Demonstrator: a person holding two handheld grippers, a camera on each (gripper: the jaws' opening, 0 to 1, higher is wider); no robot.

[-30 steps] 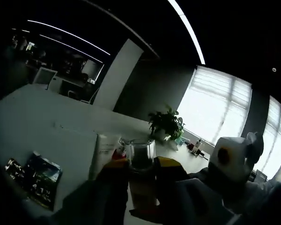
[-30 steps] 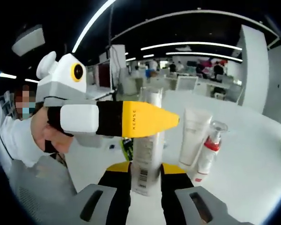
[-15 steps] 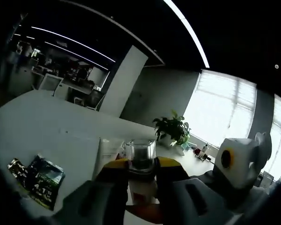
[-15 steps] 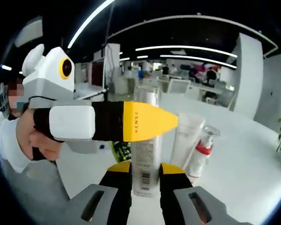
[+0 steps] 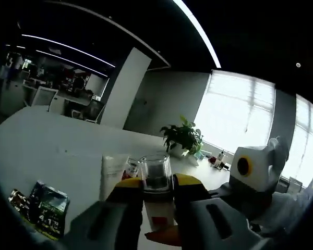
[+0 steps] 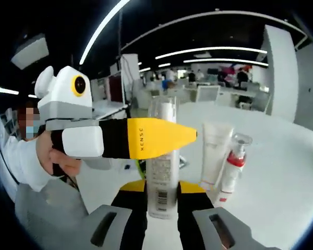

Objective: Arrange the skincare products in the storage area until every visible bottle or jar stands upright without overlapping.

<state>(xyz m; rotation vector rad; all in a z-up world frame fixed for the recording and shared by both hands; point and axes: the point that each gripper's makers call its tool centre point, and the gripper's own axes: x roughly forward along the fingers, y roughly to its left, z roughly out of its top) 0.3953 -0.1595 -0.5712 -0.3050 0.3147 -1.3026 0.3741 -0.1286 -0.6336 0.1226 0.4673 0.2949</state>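
Observation:
A tall silver bottle (image 6: 162, 156) with a clear cap (image 5: 156, 176) stands between both grippers. In the right gripper view my right gripper (image 6: 162, 188) is shut on its lower part, just above the barcode. My left gripper (image 6: 183, 137) reaches in from the left, held by a hand (image 6: 52, 156), and its yellow jaws close on the bottle's upper half. In the left gripper view my left gripper (image 5: 157, 182) clamps just under the cap, and the right gripper (image 5: 164, 234) comes in from the right below it. A white tube (image 6: 215, 151) and a red pump bottle (image 6: 233, 165) stand upright beside the silver bottle.
Green sachets (image 5: 41, 205) lie on the white table (image 5: 52, 156) to the left. A potted plant (image 5: 183, 136) and small items stand at the far edge by the windows. Desks and chairs (image 6: 206, 92) fill the room behind.
Both views have shifted slightly with the hands. The silver bottle stays held between both grippers, and the tube and pump bottle have not moved.

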